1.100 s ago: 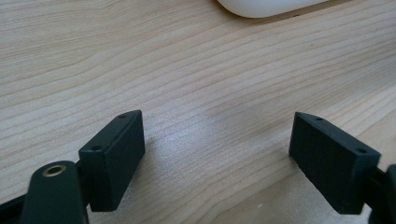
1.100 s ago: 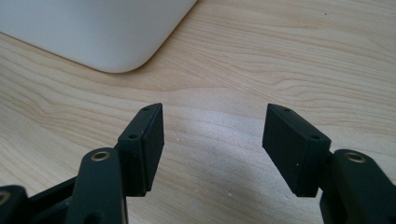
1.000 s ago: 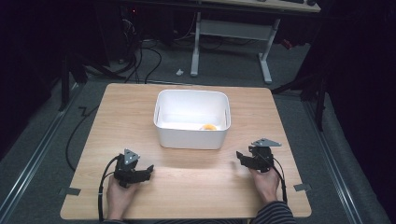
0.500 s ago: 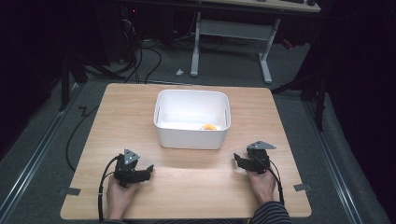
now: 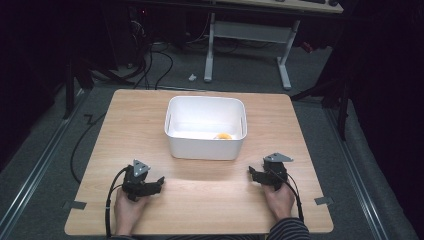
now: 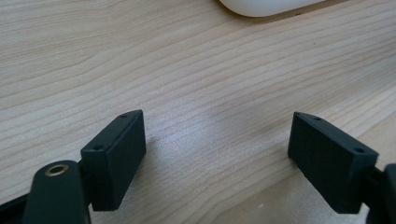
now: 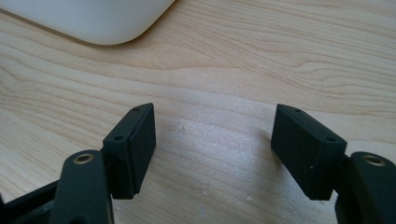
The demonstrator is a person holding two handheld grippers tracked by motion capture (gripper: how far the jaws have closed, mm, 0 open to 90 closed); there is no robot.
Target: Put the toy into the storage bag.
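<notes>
A white rectangular tub [image 5: 206, 148] stands in the middle of the wooden table [image 5: 130, 125], with a small orange-yellow object [image 5: 223, 136] on its floor near the front right corner. My left gripper [image 5: 159, 182] rests on the table near the front left, held by a hand, its jaws wide apart with bare wood between them [image 6: 217, 140]. My right gripper [image 5: 251, 173] sits low at the front right, open too, nothing between its jaws [image 7: 212, 135]. A rounded corner of the tub [image 7: 93, 23] lies just ahead of it.
Black cables [image 5: 112, 200] trail from both grippers toward the table's front edge. Beyond the table is a dark floor with cables and a white desk frame [image 5: 250, 40]. Bare wood lies between the two grippers and on both sides of the tub.
My right gripper has moved down and slightly back toward the front edge, settling on the table. The left gripper has stayed where it was.
</notes>
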